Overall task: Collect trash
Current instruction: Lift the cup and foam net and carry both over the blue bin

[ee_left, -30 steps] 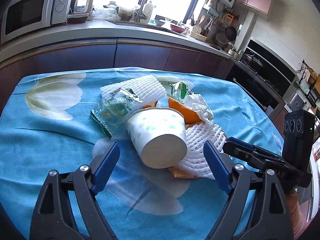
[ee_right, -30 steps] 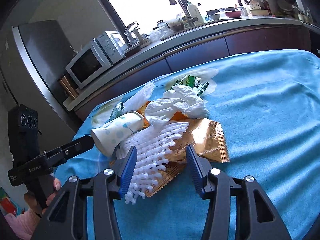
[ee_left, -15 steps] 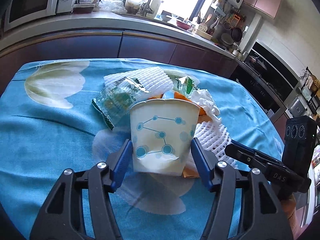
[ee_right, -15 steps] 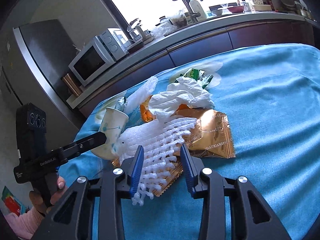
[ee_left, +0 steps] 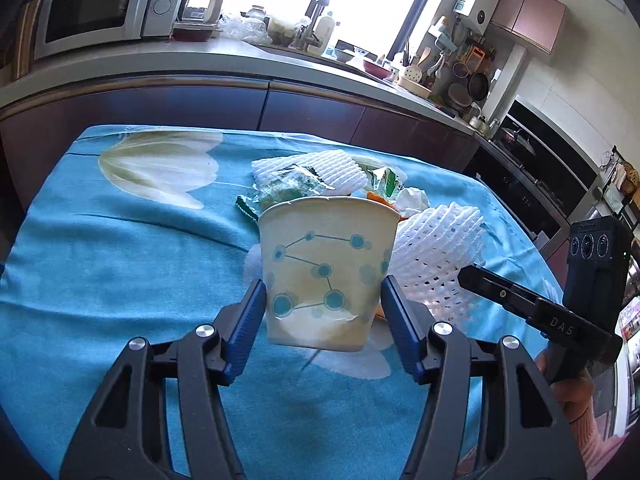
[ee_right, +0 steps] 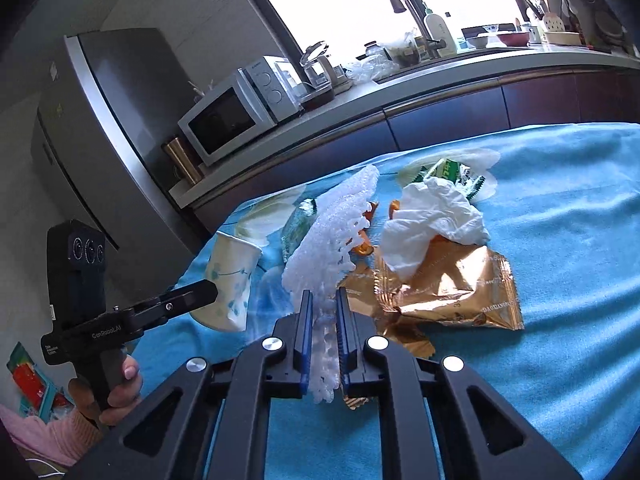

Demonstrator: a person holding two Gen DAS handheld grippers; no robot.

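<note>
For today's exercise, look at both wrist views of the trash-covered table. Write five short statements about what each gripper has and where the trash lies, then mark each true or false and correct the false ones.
1. The left gripper is shut on the paper cup, which stands upright with its mouth up. True.
2. The right gripper stands open over bare cloth. False: its jaws have just been closing and now pinch the white foam net.
3. The crumpled white tissue lies partly on the gold wrapper. True.
4. The table is covered with a red cloth. False: the blue cloth covers it.
5. The cup is full of trash. False: cannot tell; its inside is hidden.
</note>
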